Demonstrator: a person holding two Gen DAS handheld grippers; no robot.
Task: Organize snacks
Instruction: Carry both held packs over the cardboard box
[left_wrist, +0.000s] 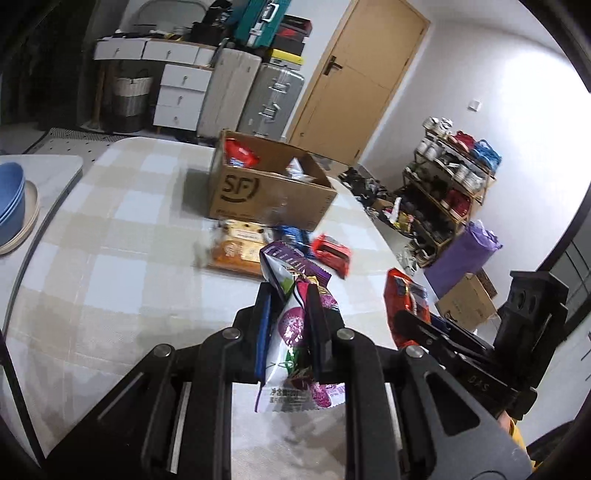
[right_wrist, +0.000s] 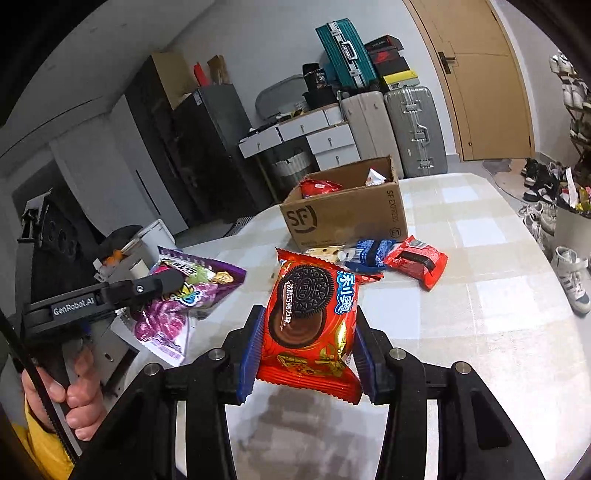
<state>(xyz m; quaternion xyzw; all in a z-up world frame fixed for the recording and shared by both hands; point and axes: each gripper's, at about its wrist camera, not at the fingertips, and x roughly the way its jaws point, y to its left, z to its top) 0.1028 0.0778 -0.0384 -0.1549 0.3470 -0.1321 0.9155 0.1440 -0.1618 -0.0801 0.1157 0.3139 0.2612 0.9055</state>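
My left gripper (left_wrist: 288, 295) is shut on a purple and white grape-candy bag (left_wrist: 291, 325), held edge-on above the checked table; the same bag (right_wrist: 184, 299) shows at the left of the right wrist view. My right gripper (right_wrist: 306, 325) is shut on a red Oreo packet (right_wrist: 310, 321), lifted off the table, and that packet (left_wrist: 404, 299) appears at the right of the left wrist view. Ahead stands an open cardboard SF box (left_wrist: 266, 192) (right_wrist: 343, 210) with a red packet (left_wrist: 240, 153) and a clear wrapper inside.
In front of the box lie a tan biscuit pack (left_wrist: 236, 249), a blue packet (right_wrist: 369, 253) and a red packet (right_wrist: 417, 260). Blue bowls (left_wrist: 11, 195) sit on a side table at left. Suitcases, drawers, a door and a shoe rack (left_wrist: 447, 184) surround the table (left_wrist: 110, 258).
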